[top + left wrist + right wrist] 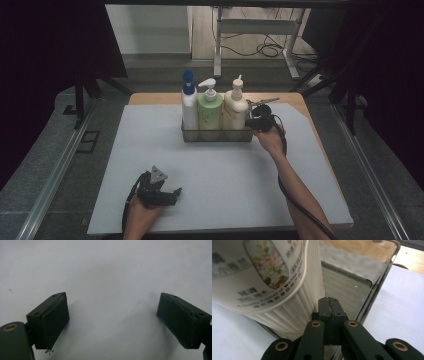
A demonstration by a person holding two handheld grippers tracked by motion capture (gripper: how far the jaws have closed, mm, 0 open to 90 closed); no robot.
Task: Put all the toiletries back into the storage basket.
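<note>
A clear basket [217, 136] at the back of the white mat [210, 170] holds three pump bottles: a white one with a blue top [189, 105], a green one [210, 109] and a cream one [235, 107]. My right gripper [253, 123] is at the basket's right end, beside the cream bottle [262, 277]. In the right gripper view its jaws are pressed together [329, 305] at the basket's end wall [347, 287]; whether the thin wall is pinched I cannot tell. My left gripper [172, 195] rests near the mat's front, jaws wide apart [112, 322] over bare mat.
The mat lies on a wooden table [150, 98], whose bare top is visible behind the basket. Beyond the table, a metal frame and cables [270, 47] sit on the floor. Rails [55, 170] run along both sides.
</note>
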